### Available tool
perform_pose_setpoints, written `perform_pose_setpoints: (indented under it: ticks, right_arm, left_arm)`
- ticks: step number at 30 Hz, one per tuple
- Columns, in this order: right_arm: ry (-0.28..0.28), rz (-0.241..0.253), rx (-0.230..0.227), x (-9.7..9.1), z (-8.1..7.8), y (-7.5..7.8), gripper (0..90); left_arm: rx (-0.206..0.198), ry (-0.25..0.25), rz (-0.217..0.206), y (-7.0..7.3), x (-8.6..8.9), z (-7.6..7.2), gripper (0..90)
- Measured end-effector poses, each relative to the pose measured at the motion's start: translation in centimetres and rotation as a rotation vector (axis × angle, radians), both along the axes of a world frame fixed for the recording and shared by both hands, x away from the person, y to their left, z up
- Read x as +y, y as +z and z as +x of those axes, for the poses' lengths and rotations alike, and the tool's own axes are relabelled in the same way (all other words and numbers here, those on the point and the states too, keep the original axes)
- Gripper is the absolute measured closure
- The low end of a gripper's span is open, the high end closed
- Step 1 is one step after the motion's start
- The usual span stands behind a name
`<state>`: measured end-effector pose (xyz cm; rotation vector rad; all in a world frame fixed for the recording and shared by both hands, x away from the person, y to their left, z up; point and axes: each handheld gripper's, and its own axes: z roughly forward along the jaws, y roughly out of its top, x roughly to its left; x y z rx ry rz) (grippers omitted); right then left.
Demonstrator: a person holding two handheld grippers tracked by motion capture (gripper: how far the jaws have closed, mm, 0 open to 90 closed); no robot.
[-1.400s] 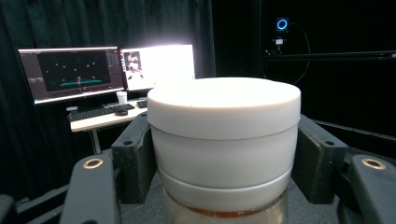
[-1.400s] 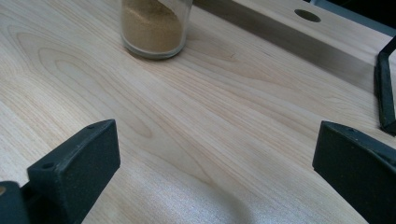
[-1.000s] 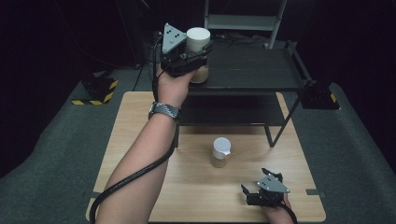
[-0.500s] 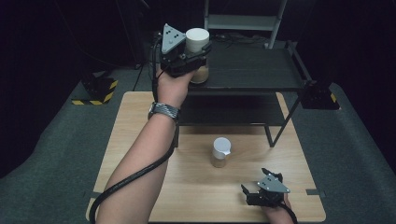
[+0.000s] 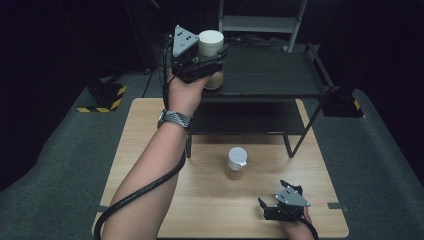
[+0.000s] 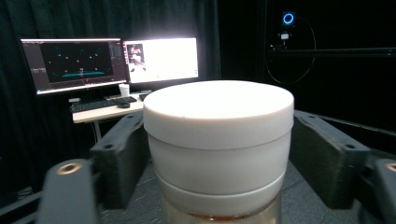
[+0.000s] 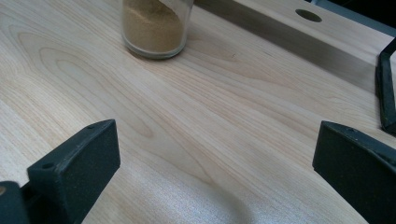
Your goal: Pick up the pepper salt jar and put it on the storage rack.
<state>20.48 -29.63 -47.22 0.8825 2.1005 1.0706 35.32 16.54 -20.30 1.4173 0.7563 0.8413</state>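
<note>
1. In the upper middle of the high view, we see the left tool [image 5: 210, 57] held out over the top shelf of a black two-tier metal rack [image 5: 272, 75], around a clear glass jar with a white screw lid and tan powder inside [image 5: 211, 47].

2. The jar appears to stand on the shelf surface. The left tool's jaws have just been opening, and the jar is between them with narrow gaps on both sides; we judge this is the release after setting the jar on the shelf.

3. At the lower right of the high view, the right tool [image 5: 282, 202] rests low on the pale wooden desk [image 5: 145, 130], jaws spread wide with nothing between them. It seems parked out of the way, yet aimed at a second, smaller glass jar with a white lid [image 5: 236, 162] standing mid-desk, near the rack's feet.

4. The left gripper view gives what the high view cannot: the white lid [image 6: 218, 112] close up at frame centre, and dark slivers of space between it and each black jaw. Behind it, at upper left, two lit computer monitors [image 6: 109, 63] stand on a far table.

5. The right gripper view shows the wood grain and, at top centre, the second jar's base filled with tan powder [image 7: 154, 25], well apart from its open jaws.
</note>
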Motion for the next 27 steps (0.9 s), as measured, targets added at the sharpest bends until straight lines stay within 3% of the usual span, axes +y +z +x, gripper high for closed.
perform_pose_setpoints:
  ticks: [1,5,15,27]
  right_arm:
    - [0.001,0.0,0.0,0.0,0.0,0.0,0.0]
    - [0.002,-0.003,0.0,0.0,0.0,0.0,0.0]
    - [0.005,-0.011,0.0,0.1,0.0,0.0,0.0]
    - [0.003,-0.022,-0.001,0.4,0.0,0.1,0.0]
  left_arm:
    - [0.005,0.003,0.002,0.1,-0.1,-0.1,17.0]
    - [0.028,0.014,0.006,0.2,-0.7,-0.5,0.7]
    - [0.007,0.01,0.022,-0.5,-0.1,-1.7,0.4]
    - [-0.028,-0.012,0.025,-1.6,0.8,-4.5,0.4]
